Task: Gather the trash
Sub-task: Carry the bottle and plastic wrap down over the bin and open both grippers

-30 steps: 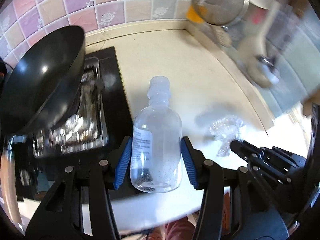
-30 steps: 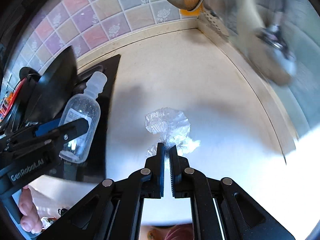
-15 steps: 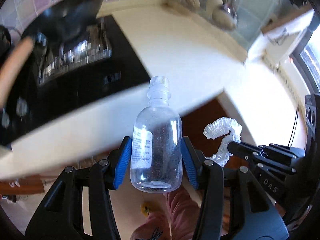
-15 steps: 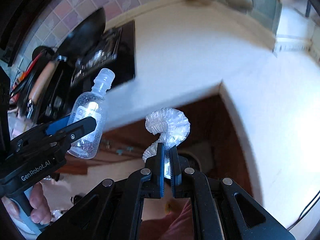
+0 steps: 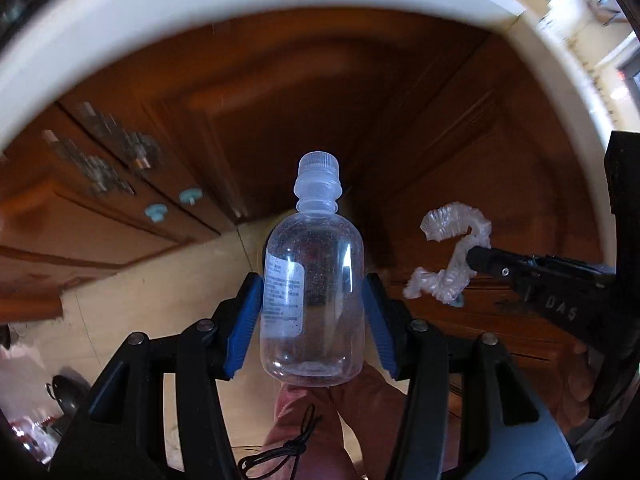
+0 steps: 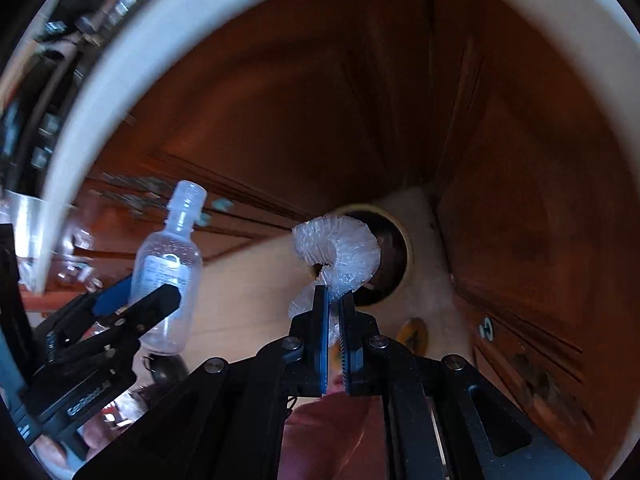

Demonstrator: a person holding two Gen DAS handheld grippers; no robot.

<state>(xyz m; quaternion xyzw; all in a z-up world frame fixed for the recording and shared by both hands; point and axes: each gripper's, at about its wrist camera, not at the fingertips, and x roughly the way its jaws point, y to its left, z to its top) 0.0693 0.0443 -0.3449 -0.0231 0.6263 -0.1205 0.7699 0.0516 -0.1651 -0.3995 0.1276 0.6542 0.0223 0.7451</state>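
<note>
A clear plastic bottle point(image 5: 316, 240) with a white label and cap stands upright between the blue pads of my left gripper point(image 5: 313, 280), which is shut on its body. The right wrist view shows the same bottle point(image 6: 168, 264) at the left. My right gripper point(image 6: 333, 292) is shut on a crumpled piece of clear plastic wrap point(image 6: 340, 252), seen also from the left wrist as plastic wrap point(image 5: 452, 248). Both grippers point down over the floor. A round bin point(image 6: 408, 248) with a cream rim and dark inside lies just beyond the wrap.
The white counter edge point(image 5: 240, 4) arcs overhead, with brown wooden cabinet doors point(image 5: 280, 100) and teal knobs point(image 5: 154, 212) below it. The cream floor point(image 5: 160, 280) holds a black pot point(image 5: 66, 392) and a yellow object point(image 6: 414, 334). A person's leg point(image 5: 312, 432) is underneath.
Both grippers, still holding the bottle and the wrap, have left the countertop and dropped below its edge. The stove and wall tiles are gone from view; cabinets, floor and bin now show.
</note>
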